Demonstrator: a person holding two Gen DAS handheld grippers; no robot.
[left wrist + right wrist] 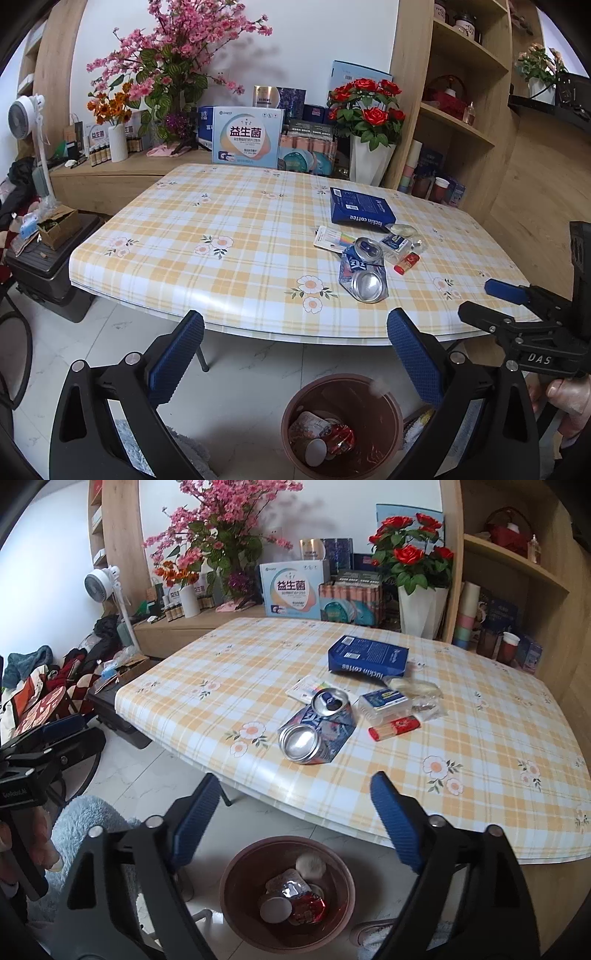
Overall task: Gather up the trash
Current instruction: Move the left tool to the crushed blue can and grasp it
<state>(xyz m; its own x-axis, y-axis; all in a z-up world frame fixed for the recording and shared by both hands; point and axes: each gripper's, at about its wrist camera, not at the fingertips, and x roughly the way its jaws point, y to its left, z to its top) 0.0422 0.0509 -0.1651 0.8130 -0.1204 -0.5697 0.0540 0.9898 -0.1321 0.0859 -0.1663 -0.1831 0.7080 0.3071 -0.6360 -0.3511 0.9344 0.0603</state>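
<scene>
Trash lies on the checked table: a crushed blue can, a blue coffee box, a red packet, a small clear box, a crumpled wrapper and a white card. A brown bin on the floor below the table edge holds several scraps. My left gripper is open and empty above the bin. My right gripper is open and empty above the bin; it also shows in the left wrist view.
Flower vases, boxes and shelves stand behind the table. A black case and clothes sit on the floor at left, a fan beyond. A fluffy rug lies by the bin.
</scene>
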